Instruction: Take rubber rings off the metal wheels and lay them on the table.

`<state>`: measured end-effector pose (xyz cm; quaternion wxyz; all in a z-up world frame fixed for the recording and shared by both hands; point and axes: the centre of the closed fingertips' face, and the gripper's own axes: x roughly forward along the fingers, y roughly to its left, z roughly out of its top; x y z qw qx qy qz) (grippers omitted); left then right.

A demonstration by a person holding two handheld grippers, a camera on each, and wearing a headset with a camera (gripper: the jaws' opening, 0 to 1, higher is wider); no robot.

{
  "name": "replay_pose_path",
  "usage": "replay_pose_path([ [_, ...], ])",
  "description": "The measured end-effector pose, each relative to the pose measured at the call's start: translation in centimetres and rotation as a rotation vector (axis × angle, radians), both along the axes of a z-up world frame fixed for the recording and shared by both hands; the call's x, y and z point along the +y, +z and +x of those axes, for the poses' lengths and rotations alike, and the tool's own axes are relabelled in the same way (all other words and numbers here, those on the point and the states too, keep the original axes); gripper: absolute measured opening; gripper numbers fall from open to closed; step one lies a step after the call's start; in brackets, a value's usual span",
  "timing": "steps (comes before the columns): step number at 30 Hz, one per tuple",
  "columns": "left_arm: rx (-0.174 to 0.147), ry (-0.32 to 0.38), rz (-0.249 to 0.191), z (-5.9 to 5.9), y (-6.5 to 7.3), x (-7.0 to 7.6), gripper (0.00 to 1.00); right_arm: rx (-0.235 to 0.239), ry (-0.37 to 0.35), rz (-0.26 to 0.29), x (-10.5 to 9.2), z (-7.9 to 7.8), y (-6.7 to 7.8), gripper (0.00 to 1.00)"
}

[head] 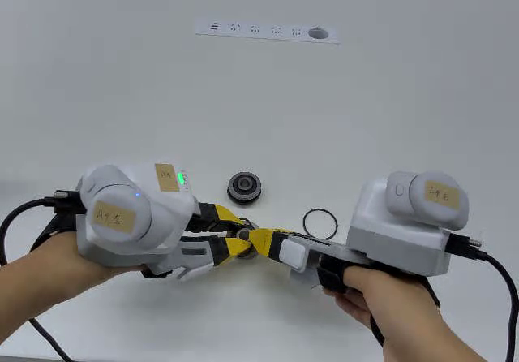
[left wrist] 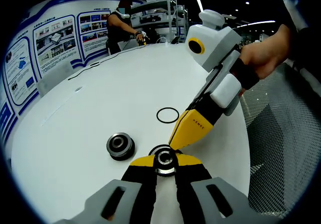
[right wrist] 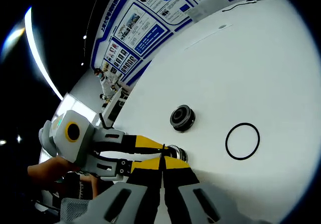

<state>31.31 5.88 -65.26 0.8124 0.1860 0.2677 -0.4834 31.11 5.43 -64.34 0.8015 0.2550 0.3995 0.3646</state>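
Observation:
My left gripper (left wrist: 164, 164) is shut on a small metal wheel (left wrist: 164, 158), held just above the white table (head: 365, 110). My right gripper (right wrist: 162, 159) comes in from the right, jaws shut, its yellow tips pinching the black rubber ring at that wheel's rim (right wrist: 176, 152). In the head view the two grippers meet tip to tip at the held wheel (head: 246, 241). A second wheel (head: 244, 187) lies flat on the table just beyond them, its black ring still around it. One loose rubber ring (head: 320, 223) lies on the table to the right.
A flush socket strip (head: 268, 31) is set in the table far ahead. Cables trail from both grippers toward me. The table's edge (left wrist: 246, 133) runs close on the right in the left gripper view. A person (left wrist: 123, 23) works at the far end.

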Motion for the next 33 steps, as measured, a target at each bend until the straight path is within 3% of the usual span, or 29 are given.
replay_pose_path([
  [13,-0.005,0.013,0.005,-0.2,0.4,0.7,0.17,0.017,-0.007,0.038,0.7,-0.2,0.5,0.02],
  [26,-0.038,0.076,-0.057,0.1,2.3,1.8,0.24,0.021,-0.043,0.116,0.6,0.4,2.0,0.02],
  [33,-0.049,0.118,-0.093,0.5,3.3,2.0,0.29,0.018,-0.104,0.134,-0.9,1.5,2.4,0.02],
])
